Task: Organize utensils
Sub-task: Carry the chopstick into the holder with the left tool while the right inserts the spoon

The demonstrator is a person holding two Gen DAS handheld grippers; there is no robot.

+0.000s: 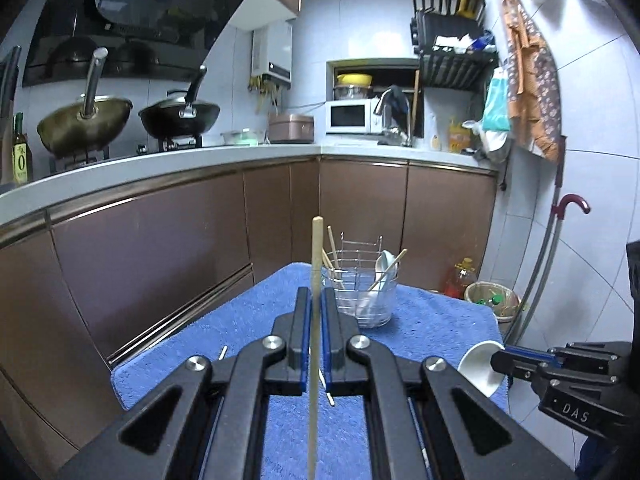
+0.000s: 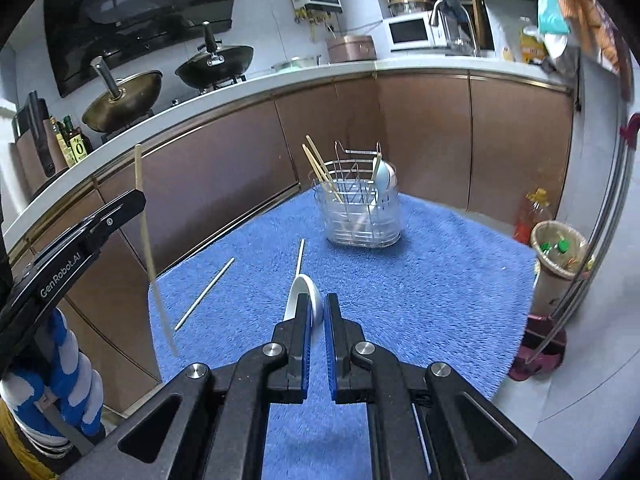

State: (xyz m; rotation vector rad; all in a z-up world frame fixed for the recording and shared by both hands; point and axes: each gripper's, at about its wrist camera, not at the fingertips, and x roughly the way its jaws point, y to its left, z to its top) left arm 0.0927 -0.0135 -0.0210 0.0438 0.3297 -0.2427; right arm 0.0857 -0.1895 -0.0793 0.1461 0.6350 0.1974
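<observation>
My left gripper (image 1: 316, 296) is shut on a wooden chopstick (image 1: 315, 280) that stands upright above the blue towel (image 1: 240, 320); it also shows at the left of the right wrist view (image 2: 146, 232). My right gripper (image 2: 318, 304) is shut on a white ceramic spoon (image 2: 300, 296), also seen in the left wrist view (image 1: 480, 364). The wire utensil basket (image 2: 362, 208) at the towel's far end holds chopsticks (image 2: 318, 170) in its left side and a white spoon (image 2: 383, 182) in its right side. Two loose chopsticks (image 2: 206, 292) (image 2: 300, 254) lie on the towel.
Brown cabinets (image 1: 160, 248) and a white counter with woks (image 1: 86, 120) run along the left and back. A bin (image 2: 560, 256) and an oil bottle (image 2: 534, 210) stand on the floor to the right of the towel.
</observation>
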